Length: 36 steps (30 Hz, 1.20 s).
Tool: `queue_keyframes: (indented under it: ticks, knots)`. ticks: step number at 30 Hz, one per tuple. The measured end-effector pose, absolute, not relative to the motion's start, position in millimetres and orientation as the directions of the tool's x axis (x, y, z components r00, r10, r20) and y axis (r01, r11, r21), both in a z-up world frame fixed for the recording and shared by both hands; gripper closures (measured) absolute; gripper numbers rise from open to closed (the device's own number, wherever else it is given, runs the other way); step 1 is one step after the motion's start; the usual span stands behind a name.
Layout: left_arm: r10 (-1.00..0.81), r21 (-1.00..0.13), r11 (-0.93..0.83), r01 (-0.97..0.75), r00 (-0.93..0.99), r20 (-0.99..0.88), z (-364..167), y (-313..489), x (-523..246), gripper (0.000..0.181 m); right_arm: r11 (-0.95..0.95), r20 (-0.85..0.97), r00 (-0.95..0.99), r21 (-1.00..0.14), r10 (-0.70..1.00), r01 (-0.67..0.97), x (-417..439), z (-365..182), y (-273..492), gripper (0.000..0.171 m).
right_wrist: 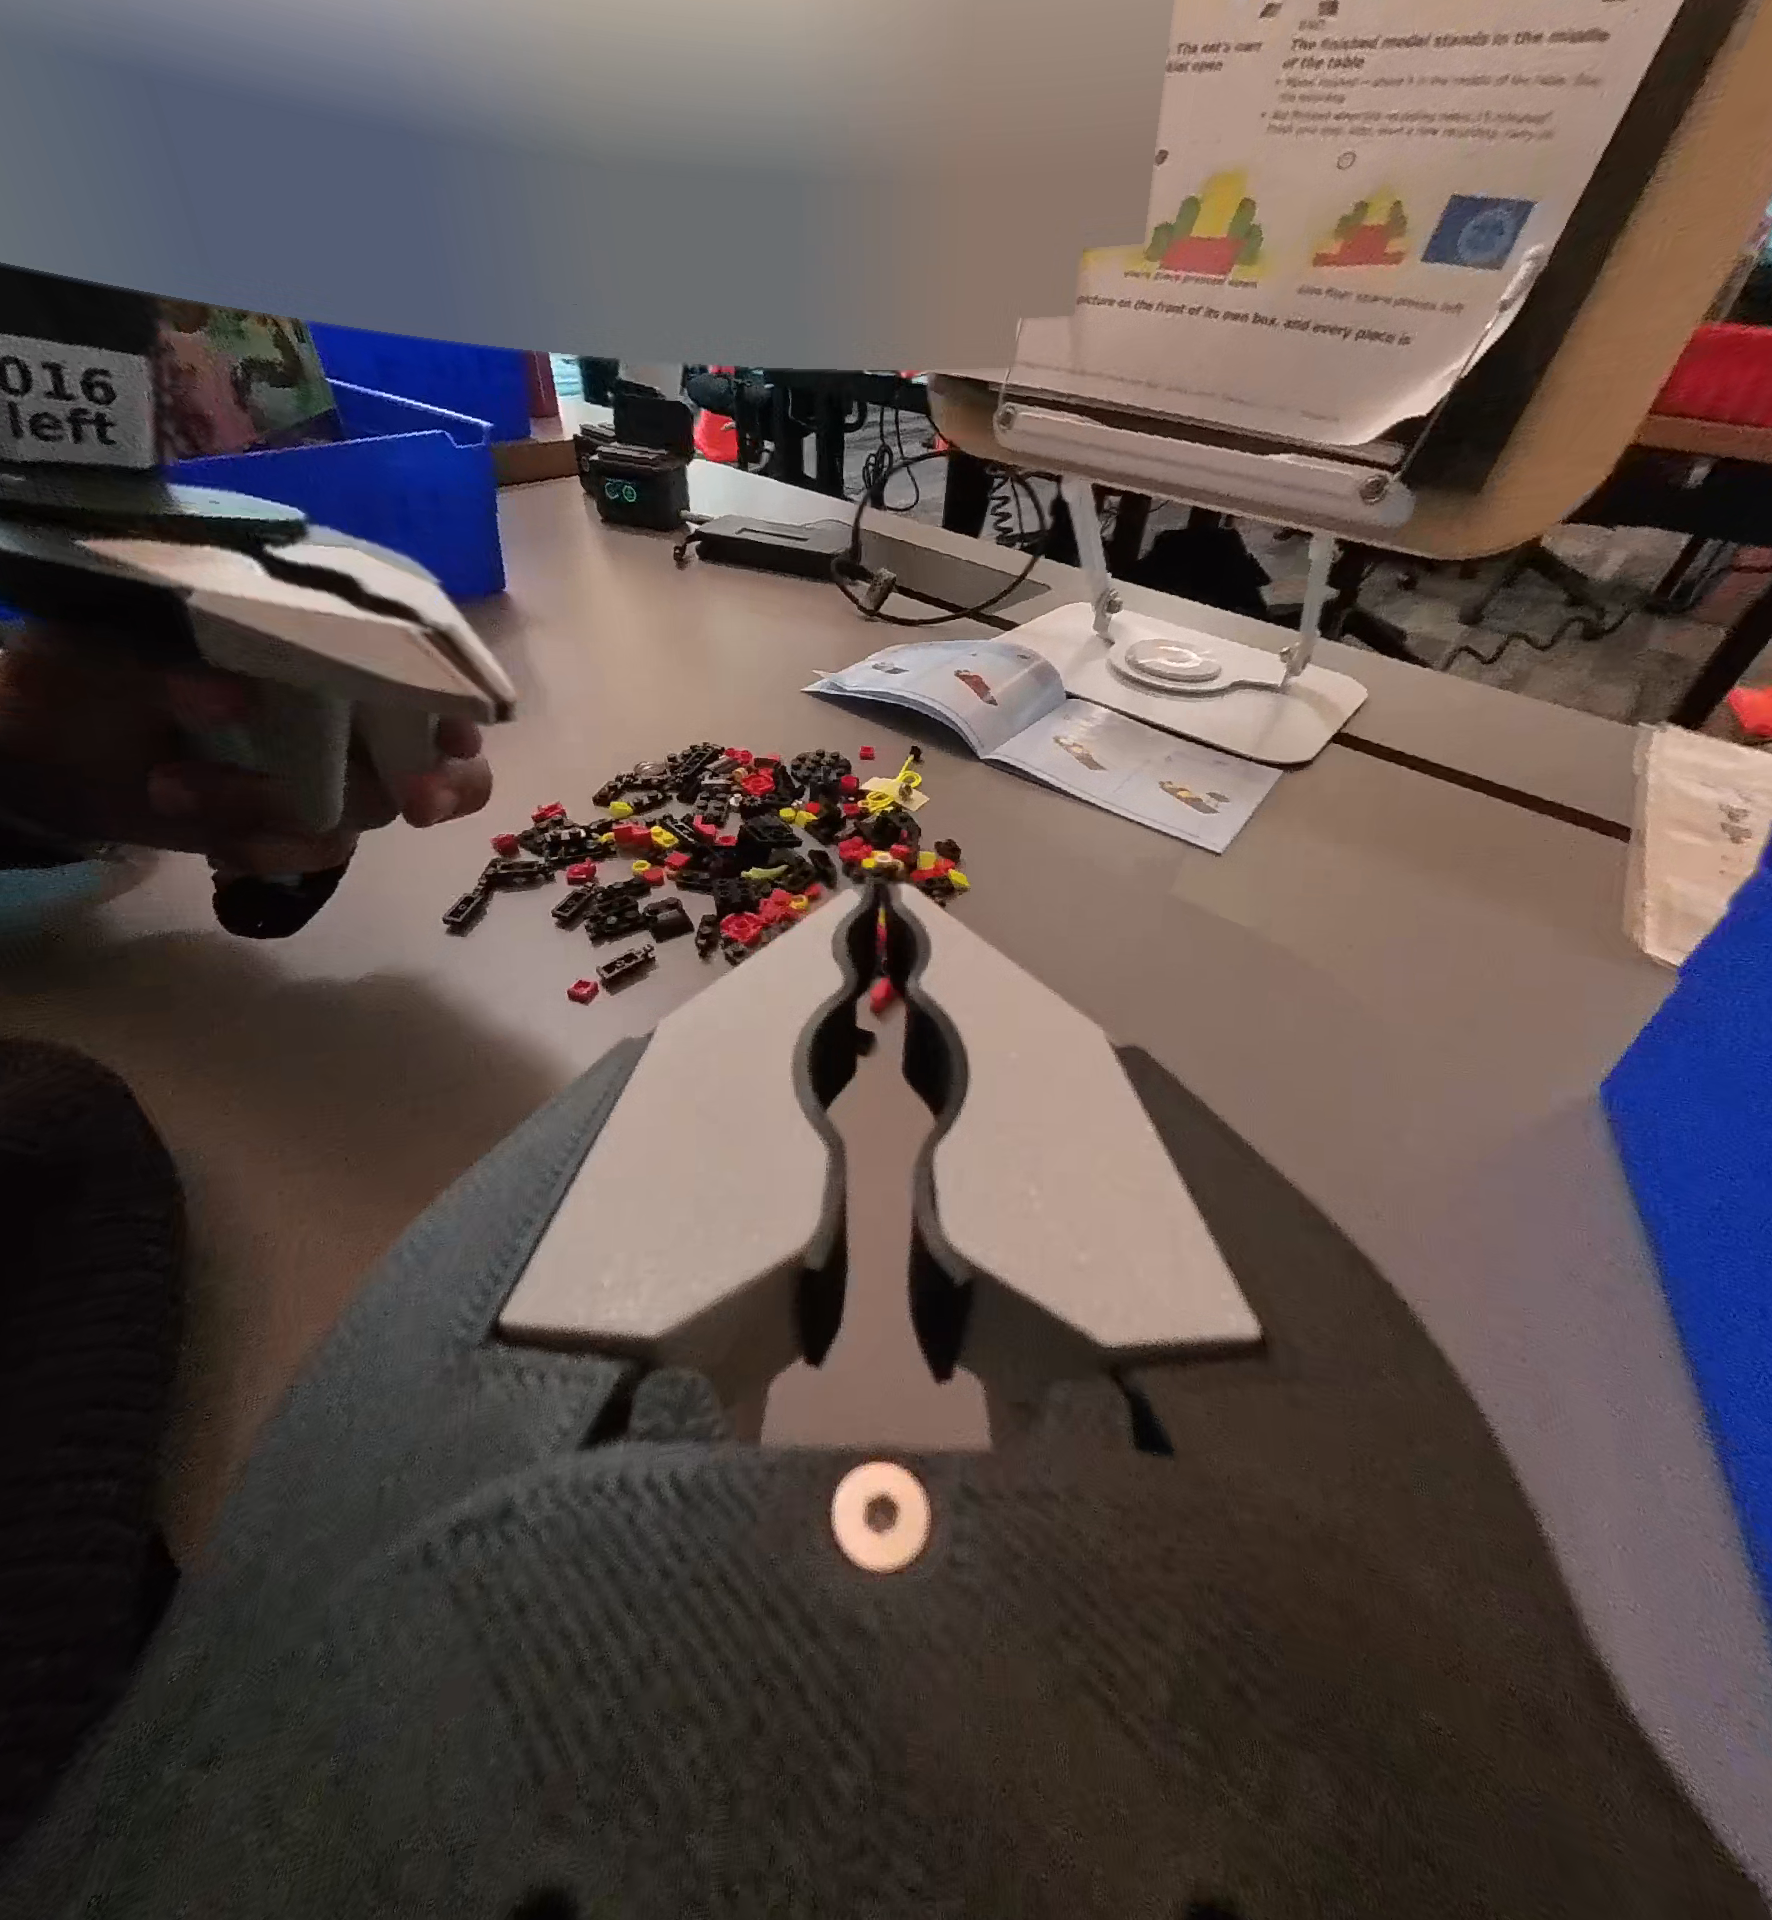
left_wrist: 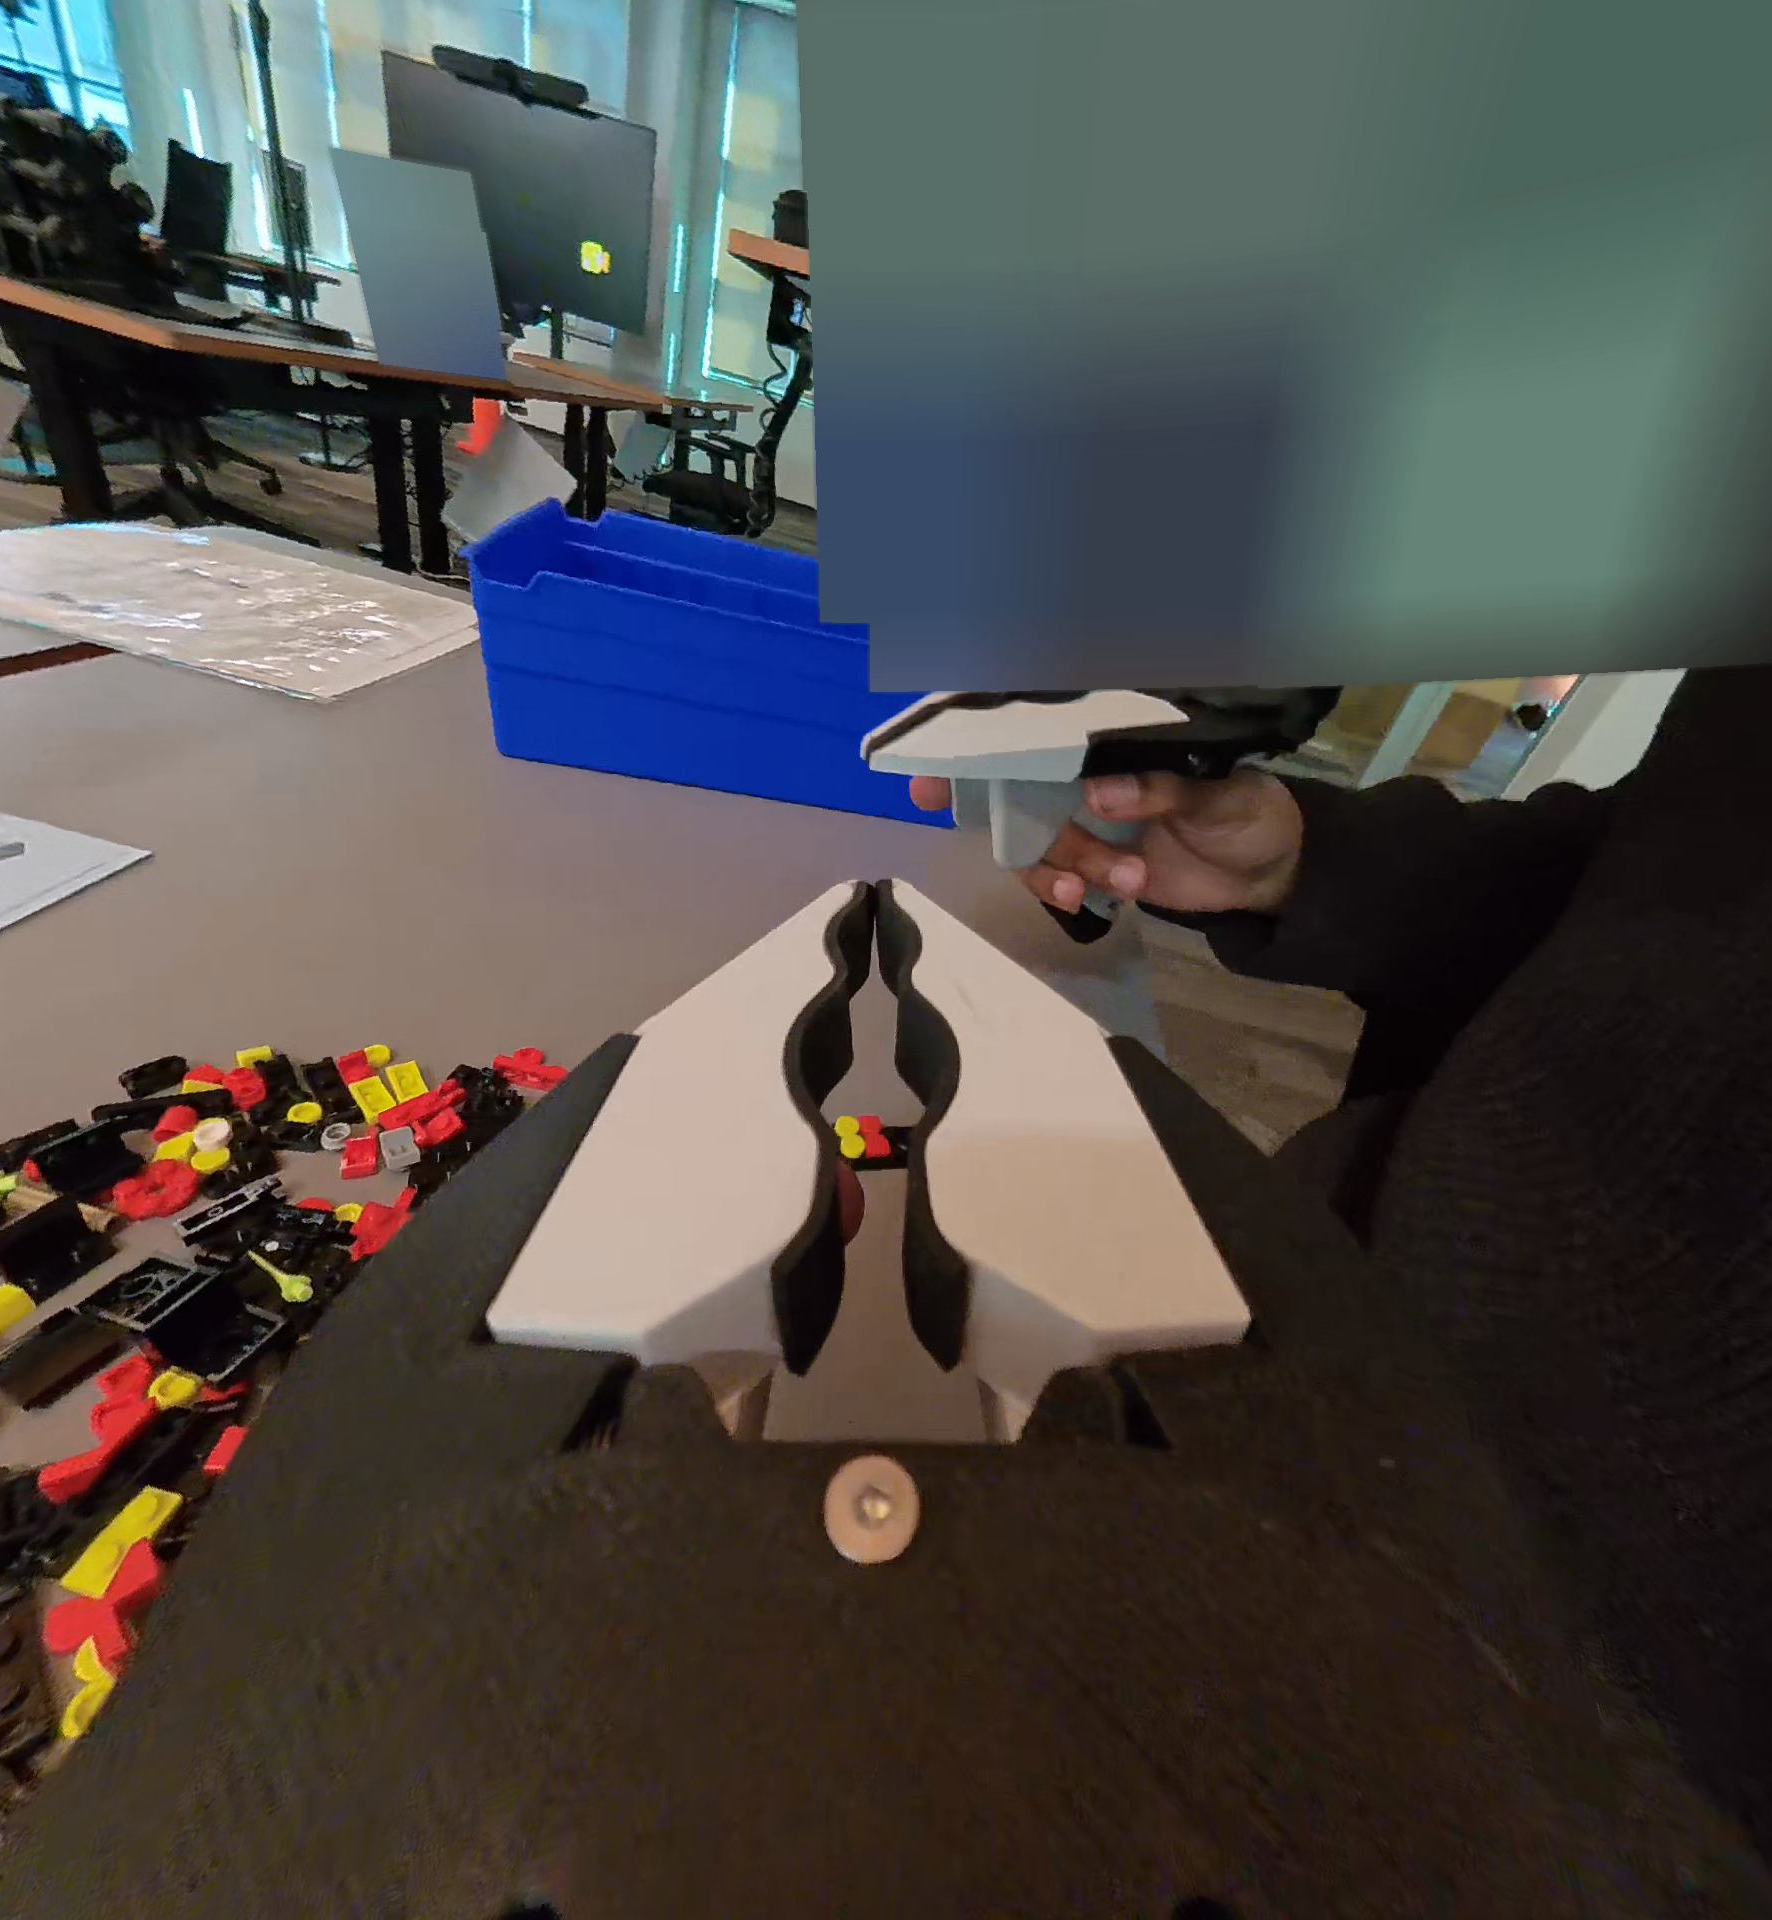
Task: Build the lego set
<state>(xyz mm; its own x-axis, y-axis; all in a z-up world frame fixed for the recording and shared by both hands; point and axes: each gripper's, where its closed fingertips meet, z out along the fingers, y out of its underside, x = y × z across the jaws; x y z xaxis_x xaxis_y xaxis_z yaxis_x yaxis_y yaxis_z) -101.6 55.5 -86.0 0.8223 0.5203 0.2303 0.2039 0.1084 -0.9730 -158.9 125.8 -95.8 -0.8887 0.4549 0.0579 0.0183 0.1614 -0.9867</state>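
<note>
A pile of loose black, red and yellow lego pieces [left_wrist: 186, 1195] lies on the grey table [left_wrist: 446, 883]; it also shows in the right wrist view [right_wrist: 736, 842]. My left gripper [left_wrist: 874, 894] is shut, tips touching, raised to the right of the pile. A small black, red and yellow piece [left_wrist: 866, 1138] shows through the gap between its pads; I cannot tell whether it is held. The left gripper [right_wrist: 487, 696] appears at the left of the right wrist view. My right gripper [right_wrist: 880, 894] is shut, hovering at the pile's near edge. It also shows in the left wrist view [left_wrist: 871, 743], held by a hand.
An open instruction booklet [right_wrist: 1048, 727] lies beyond the pile, before a white document stand [right_wrist: 1173, 665] with a printed sheet. Blue bins stand at the back left [right_wrist: 394, 499] and near right [right_wrist: 1734, 1143]. A white box [right_wrist: 1713, 821] is right. A laminated sheet [left_wrist: 186, 603] lies far left.
</note>
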Motion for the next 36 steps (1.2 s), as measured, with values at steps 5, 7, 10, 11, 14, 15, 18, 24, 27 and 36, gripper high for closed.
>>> queue_keyframes:
  ticks: [5,7,10,11,14,15,18,24,27,36]
  knots:
    - [0.524,-0.981,0.075,0.179,0.830,0.192,-88,58,-100,0.181,0.129,-0.025,-0.876,-0.987,0.481,0.099,-167,-98,131,0.170]
    - [0.522,-0.980,0.076,0.182,0.830,0.195,-89,58,-100,0.181,0.123,-0.047,-0.872,-0.985,0.488,0.122,-169,-100,133,0.170]
    - [0.521,-0.980,0.081,0.184,0.830,0.199,-88,58,-100,0.181,0.114,-0.076,-0.866,-0.982,0.493,0.151,-171,-101,134,0.170]
    - [0.521,-0.980,0.081,0.184,0.830,0.199,-88,58,-100,0.181,0.112,-0.085,-0.864,-0.981,0.496,0.161,-172,-102,134,0.170]
    - [0.518,-0.979,0.079,0.186,0.832,0.200,-89,59,-100,0.181,0.102,-0.116,-0.859,-0.976,0.499,0.191,-174,-103,136,0.168]
    - [0.517,-0.979,0.077,0.187,0.832,0.200,-89,59,-100,0.181,0.097,-0.127,-0.858,-0.975,0.499,0.200,-175,-104,136,0.168]
    - [0.506,-0.976,0.062,0.208,0.836,0.210,-94,61,-99,0.181,0.076,-0.159,-0.863,-0.972,0.480,0.222,-173,-102,135,0.164]
    - [0.505,-0.974,0.047,0.222,0.836,0.214,-98,63,-99,0.181,0.066,-0.176,-0.866,-0.970,0.468,0.234,-172,-102,134,0.163]
    - [0.506,-0.974,0.043,0.223,0.835,0.214,-99,63,-99,0.181,0.072,-0.180,-0.867,-0.968,0.465,0.240,-172,-103,134,0.162]
    - [0.503,-0.974,0.038,0.222,0.838,0.210,-99,63,-98,0.181,0.082,-0.192,-0.865,-0.963,0.464,0.257,-172,-106,133,0.162]
